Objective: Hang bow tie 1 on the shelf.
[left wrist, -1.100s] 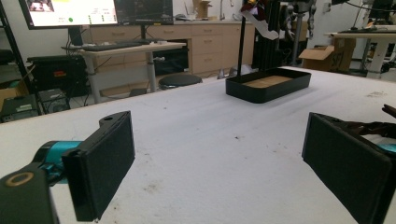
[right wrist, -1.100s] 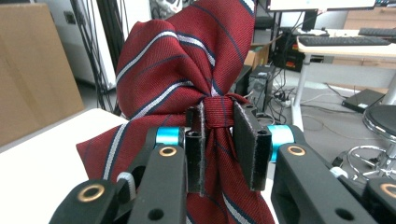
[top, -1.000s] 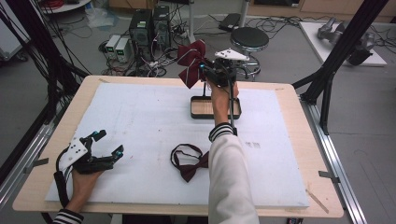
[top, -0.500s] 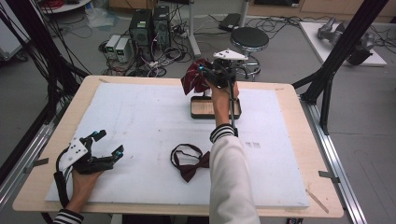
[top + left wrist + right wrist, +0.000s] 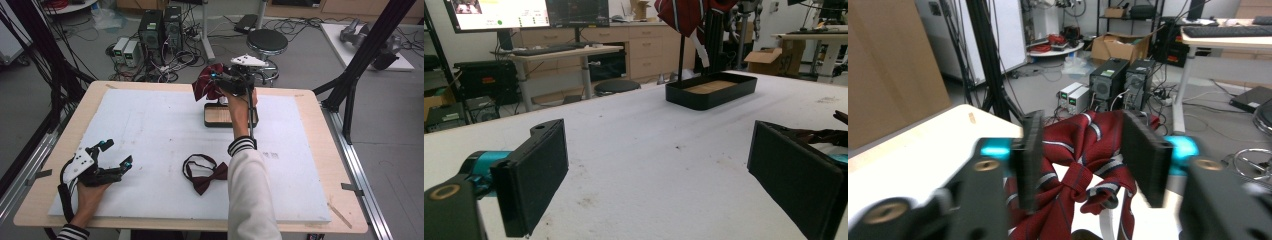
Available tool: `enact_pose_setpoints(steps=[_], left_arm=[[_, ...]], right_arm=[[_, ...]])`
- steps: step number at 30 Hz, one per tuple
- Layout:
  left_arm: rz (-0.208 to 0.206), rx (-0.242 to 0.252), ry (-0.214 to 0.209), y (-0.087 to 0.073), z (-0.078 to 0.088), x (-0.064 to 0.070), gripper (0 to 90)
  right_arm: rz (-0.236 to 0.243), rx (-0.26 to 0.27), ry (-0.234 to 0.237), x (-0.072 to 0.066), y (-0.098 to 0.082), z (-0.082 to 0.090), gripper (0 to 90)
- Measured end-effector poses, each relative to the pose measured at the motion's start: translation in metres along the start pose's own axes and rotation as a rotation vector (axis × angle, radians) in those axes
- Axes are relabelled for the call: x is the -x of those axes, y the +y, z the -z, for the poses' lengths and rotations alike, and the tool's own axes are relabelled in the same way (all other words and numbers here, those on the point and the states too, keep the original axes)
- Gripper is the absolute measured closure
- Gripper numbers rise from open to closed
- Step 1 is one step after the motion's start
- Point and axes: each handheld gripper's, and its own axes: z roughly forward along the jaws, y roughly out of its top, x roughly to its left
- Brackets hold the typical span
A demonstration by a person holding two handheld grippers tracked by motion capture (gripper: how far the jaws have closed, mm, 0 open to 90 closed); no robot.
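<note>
A red striped bow tie (image 5: 206,81) hangs at the top of the thin black post (image 5: 681,55) that rises from a black tray (image 5: 210,121) with a wooden floor. My right gripper (image 5: 220,81) is held up level with it. Its jaws have just been opening and now stand apart around the striped tie (image 5: 1083,150) without pressing on it. A dark red bow tie (image 5: 204,176) with its looped strap lies flat on the white mat, front centre. My left gripper (image 5: 116,153) rests open on the mat at the front left, with nothing between its pads (image 5: 531,180).
The white mat (image 5: 150,130) covers most of the wooden table (image 5: 320,130). Behind the table stand computer towers (image 5: 160,27), cables and a black stool (image 5: 267,42). A black frame leg (image 5: 357,75) slants up at the right.
The right gripper's jaws have parted from the striped bow tie, which now sits a little lower against the post. The left gripper and the dark red bow tie have not moved.
</note>
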Motion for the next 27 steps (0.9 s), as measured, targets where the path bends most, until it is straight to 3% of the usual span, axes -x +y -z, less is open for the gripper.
enact_pose_setpoints(steps=[3, 10, 18, 24, 27], left_arm=[[-0.003, 0.002, 0.001, 0.000, 0.000, 0.000, 9.8], [-0.005, 0.002, 0.001, 0.000, 0.000, 0.000, 9.8], [-0.006, 0.000, 0.001, 0.000, 0.000, 0.000, 9.8], [-0.004, 0.003, 0.000, 0.000, 0.000, 0.000, 9.8], [-0.006, 0.002, 0.000, 0.000, 0.000, 0.000, 9.8]], right_arm=[[0.006, 0.001, 0.002, 0.001, -0.001, 0.005, 37.7], [0.001, 0.014, 0.013, 0.001, 0.002, 0.013, 29.5], [0.050, -0.005, 0.041, -0.006, 0.006, 0.024, 20.1], [0.086, 0.005, 0.081, -0.015, 0.014, 0.048, 17.3], [0.107, 0.039, 0.079, -0.017, 0.012, 0.064, 17.4]])
